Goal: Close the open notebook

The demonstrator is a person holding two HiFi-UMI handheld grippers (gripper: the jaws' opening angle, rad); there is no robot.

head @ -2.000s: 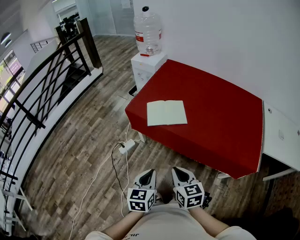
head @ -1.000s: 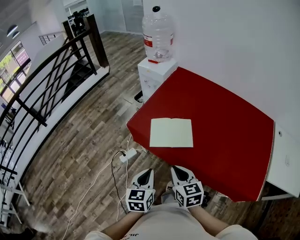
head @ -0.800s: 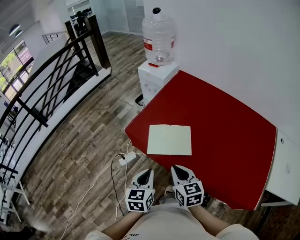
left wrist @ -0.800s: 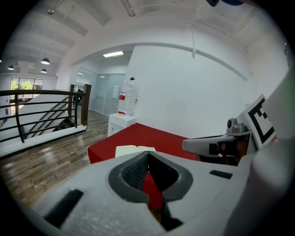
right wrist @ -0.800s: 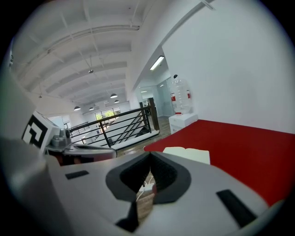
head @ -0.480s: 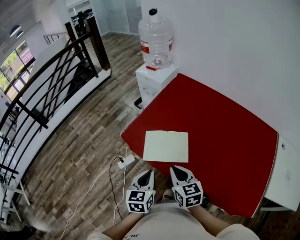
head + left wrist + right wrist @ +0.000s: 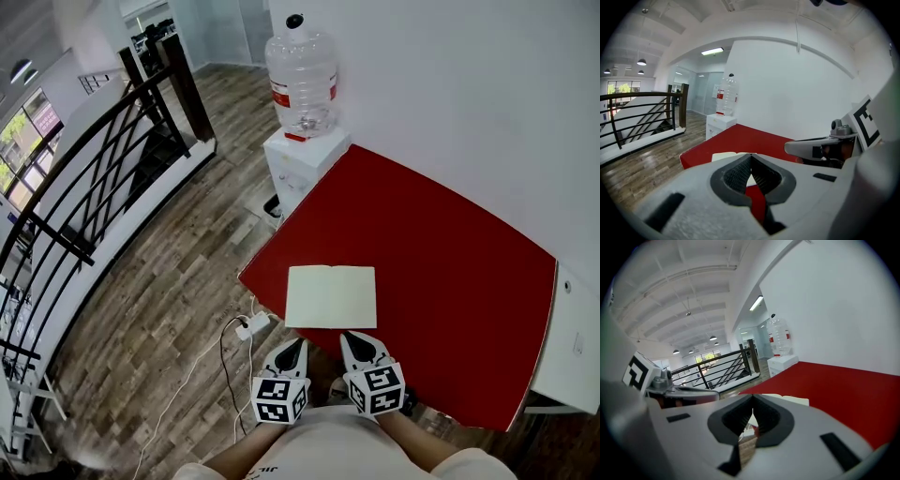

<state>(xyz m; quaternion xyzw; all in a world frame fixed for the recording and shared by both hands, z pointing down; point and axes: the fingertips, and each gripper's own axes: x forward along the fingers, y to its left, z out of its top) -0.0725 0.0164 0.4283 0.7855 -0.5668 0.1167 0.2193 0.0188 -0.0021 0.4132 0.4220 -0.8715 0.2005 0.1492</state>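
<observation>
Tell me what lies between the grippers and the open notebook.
In the head view, only a thin strip of bare red table separates the left gripper and right gripper from the notebook; nothing else lies there.

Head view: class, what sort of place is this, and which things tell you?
Likely an upper-floor landing in an office or workspace: a black stair railing beside wood-plank floor, a water dispenser with its bottle, and a red table against a white wall.

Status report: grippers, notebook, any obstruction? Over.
Left hand-held gripper shut, empty; right hand-held gripper shut, empty. Notebook open flat on red table, just ahead of both, untouched. Path clear.
</observation>
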